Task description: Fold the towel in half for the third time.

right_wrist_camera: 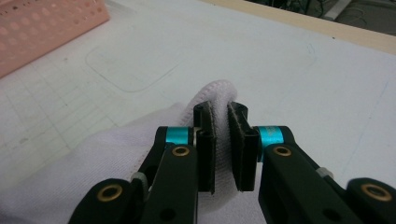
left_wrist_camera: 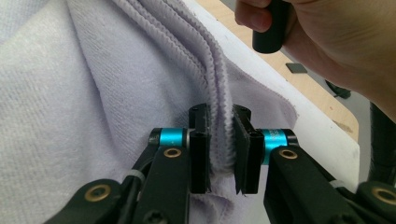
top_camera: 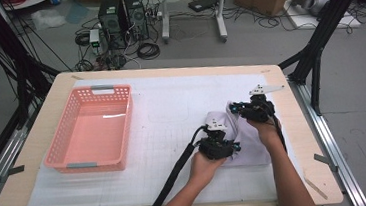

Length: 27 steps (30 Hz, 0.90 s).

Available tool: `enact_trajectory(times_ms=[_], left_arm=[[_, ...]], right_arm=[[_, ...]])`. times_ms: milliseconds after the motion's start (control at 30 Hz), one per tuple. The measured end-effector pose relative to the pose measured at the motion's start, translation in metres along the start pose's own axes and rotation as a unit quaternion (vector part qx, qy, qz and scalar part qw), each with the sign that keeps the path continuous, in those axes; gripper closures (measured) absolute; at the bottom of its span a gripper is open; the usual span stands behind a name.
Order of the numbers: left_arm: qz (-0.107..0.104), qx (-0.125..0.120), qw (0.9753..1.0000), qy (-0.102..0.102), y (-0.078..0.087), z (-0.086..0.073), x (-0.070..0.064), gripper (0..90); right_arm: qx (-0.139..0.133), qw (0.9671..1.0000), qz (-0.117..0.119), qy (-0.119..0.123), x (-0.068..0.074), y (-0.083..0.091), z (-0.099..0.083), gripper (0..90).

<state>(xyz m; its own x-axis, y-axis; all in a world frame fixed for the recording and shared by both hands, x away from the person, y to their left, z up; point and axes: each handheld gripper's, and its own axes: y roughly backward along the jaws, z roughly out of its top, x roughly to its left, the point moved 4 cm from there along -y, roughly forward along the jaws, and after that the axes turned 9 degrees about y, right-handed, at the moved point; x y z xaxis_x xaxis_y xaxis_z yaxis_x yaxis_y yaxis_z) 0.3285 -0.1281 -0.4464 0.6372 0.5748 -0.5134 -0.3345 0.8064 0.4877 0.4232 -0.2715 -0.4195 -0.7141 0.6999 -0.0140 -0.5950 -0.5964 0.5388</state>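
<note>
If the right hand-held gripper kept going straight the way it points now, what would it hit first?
Probably nothing soon. The right hand-held gripper, shut on the folded cloth, faces open white mat up to the table edge, though depth is hard to judge.

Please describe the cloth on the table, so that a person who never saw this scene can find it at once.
On the white mat covering the wooden table, look right of the pink basket. The pale lilac cloth lies there, folded, the only soft item, with the left hand-held gripper and right hand-held gripper each pinching its edge.
</note>
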Motion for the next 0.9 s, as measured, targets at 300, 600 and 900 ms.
enact_trajectory(times_ms=[300,600,900], left_arm=[[0.030,-0.076,0.9953,-0.052,0.051,0.006,0.024,40.4],[0.078,-0.104,0.9900,-0.055,0.096,-0.006,0.071,38.6],[0.083,-0.119,0.9883,-0.045,0.117,-0.020,0.098,29.9]], right_arm=[[0.023,0.9993,-0.023,0.017,-0.008,0.005,-0.007,82.5],[0.035,0.9981,-0.050,0.008,-0.017,0.016,-0.015,82.0],[-0.006,0.9938,-0.101,-0.046,-0.017,0.048,-0.027,55.9]])
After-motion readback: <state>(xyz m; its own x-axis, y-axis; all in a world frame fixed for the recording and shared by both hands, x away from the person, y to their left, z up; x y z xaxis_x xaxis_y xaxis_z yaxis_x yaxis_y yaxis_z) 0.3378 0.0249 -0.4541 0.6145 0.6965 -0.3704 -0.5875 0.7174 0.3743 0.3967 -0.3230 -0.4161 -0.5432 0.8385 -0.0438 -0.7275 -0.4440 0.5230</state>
